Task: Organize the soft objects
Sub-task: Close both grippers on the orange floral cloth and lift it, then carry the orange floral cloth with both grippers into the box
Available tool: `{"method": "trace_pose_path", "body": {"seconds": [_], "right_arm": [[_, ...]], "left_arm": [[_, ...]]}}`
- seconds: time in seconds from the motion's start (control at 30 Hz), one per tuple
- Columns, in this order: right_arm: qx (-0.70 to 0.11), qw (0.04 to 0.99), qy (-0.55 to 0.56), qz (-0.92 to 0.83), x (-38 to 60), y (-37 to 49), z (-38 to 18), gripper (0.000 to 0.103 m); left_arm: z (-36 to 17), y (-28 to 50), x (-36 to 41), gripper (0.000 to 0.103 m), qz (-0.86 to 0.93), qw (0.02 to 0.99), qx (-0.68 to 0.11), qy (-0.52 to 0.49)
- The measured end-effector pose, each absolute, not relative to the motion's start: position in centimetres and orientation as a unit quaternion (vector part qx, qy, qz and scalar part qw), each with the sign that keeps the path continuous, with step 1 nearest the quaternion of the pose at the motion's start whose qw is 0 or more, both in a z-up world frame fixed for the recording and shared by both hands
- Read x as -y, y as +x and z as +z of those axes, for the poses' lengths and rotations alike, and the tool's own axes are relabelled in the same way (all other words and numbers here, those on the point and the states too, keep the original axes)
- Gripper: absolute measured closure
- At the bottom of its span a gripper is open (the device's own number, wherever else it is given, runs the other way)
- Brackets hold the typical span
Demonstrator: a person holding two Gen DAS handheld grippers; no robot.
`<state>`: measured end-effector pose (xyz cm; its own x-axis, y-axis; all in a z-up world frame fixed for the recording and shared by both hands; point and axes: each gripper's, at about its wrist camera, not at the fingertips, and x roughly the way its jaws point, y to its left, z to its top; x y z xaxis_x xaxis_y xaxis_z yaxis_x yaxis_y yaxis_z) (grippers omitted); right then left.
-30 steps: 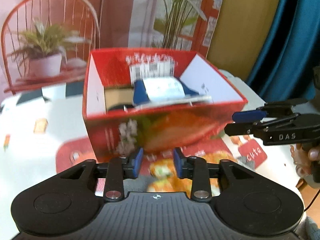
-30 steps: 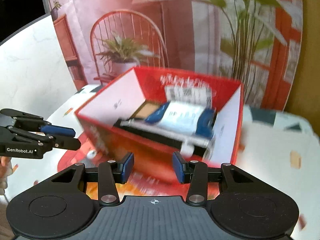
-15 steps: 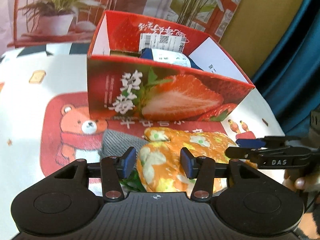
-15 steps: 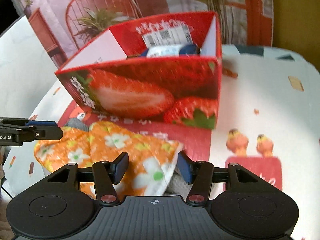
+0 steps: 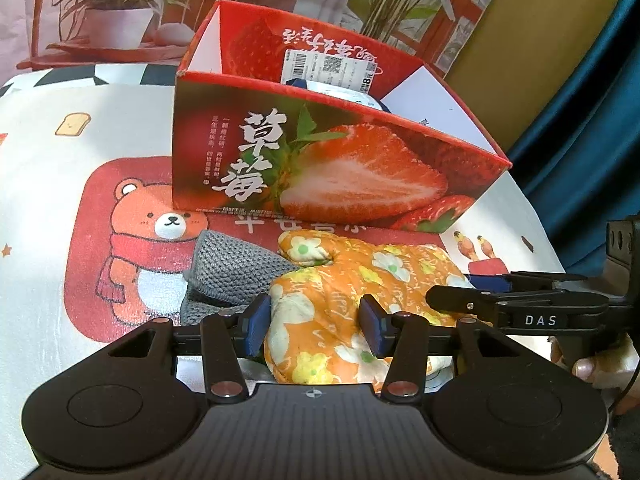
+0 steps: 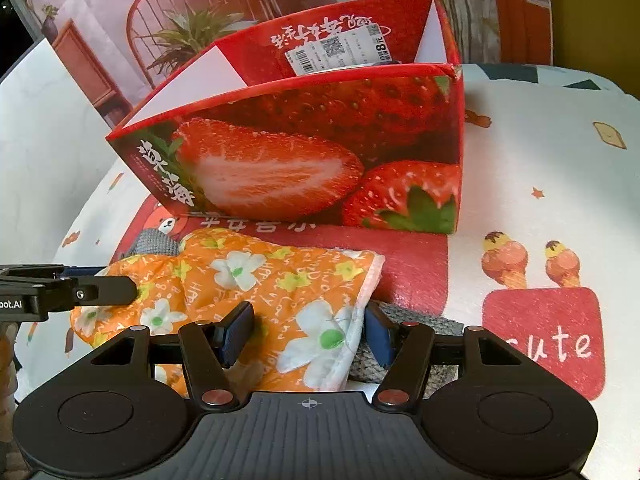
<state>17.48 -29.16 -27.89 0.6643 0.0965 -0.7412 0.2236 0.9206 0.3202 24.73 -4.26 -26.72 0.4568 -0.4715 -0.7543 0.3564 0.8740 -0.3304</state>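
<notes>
Right gripper [image 6: 306,334] — jaws just widened — straddles the orange floral cloth [image 6: 256,292].

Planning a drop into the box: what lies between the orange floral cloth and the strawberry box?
Only a bare strip of the printed red mat separates floral cloth from strawberry box, seen in both wrist views.

Looking like a home setup staged for recording: worktop [image 5: 48,184] wearing a kids' cartoon cloth with bears and ice creams, a printed backdrop [image 6: 224,8] of chair and potted plants hanging behind, teal curtain [image 5: 592,92] showing at the side, a strawberry box [image 5: 320,168] sitting as storage.
</notes>
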Motion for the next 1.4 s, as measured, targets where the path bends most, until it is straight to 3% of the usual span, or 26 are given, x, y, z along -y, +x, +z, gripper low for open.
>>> {"method": "trace_pose_path", "body": {"seconds": [0.1, 0.13, 0.2, 0.33, 1.03, 1.4], "right_arm": [[-0.405, 0.895, 0.186, -0.037, 29.1, 17.4, -27.7, 0.058], [-0.403, 0.896, 0.184, -0.036, 29.2, 17.4, -27.6, 0.064], [-0.401, 0.898, 0.179, -0.032, 29.2, 17.4, -27.3, 0.077], [-0.383, 0.909, 0.163, -0.017, 28.8, 17.6, -25.9, 0.089], [-0.273, 0.949, 0.15, 0.036, 29.2, 18.2, -16.7, 0.092], [-0.235, 0.965, 0.11, 0.027, 30.7, 22.2, -12.4, 0.093]], "left_arm": [[-26.8, 24.8, 3.9, 0.056, -0.242, 0.851, -0.461, -0.065], [-26.6, 24.8, 3.9, 0.072, -0.238, 0.856, -0.454, -0.059], [-25.9, 24.8, 4.0, 0.083, -0.233, 0.865, -0.441, -0.046], [-24.3, 24.4, 4.0, 0.088, -0.239, 0.879, -0.411, -0.04], [-16.9, 25.2, 3.2, 0.089, -0.241, 0.917, -0.315, -0.049], [-14.4, 29.4, 4.1, 0.089, -0.224, 0.936, -0.265, -0.053]]}}
